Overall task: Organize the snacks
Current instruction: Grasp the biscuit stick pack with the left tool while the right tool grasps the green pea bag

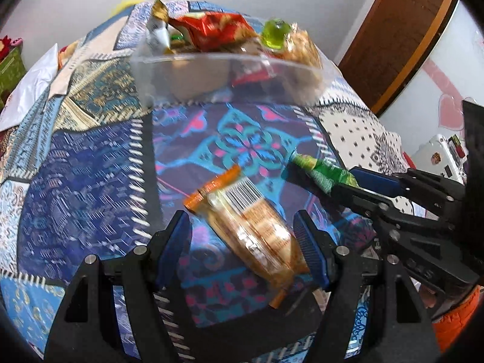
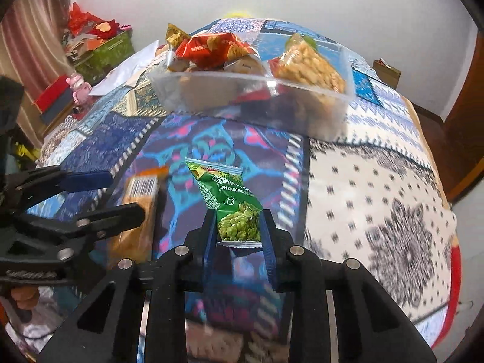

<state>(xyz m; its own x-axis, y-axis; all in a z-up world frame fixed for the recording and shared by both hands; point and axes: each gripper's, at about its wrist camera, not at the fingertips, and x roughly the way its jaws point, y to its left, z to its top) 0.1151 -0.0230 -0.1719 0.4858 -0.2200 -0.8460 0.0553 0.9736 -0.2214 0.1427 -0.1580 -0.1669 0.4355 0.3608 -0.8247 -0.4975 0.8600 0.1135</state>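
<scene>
both packets are in the carry step. the right gripper (image 2: 239,227) is clamped on the green pea snack packet (image 2: 233,208); the left gripper (image 1: 242,242), half open, seems to pinch the orange-edged clear biscuit packet (image 1: 251,227). next: lift both over the near rim of the clear plastic bin (image 1: 230,72) ahead on the quilt, then release.
</scene>
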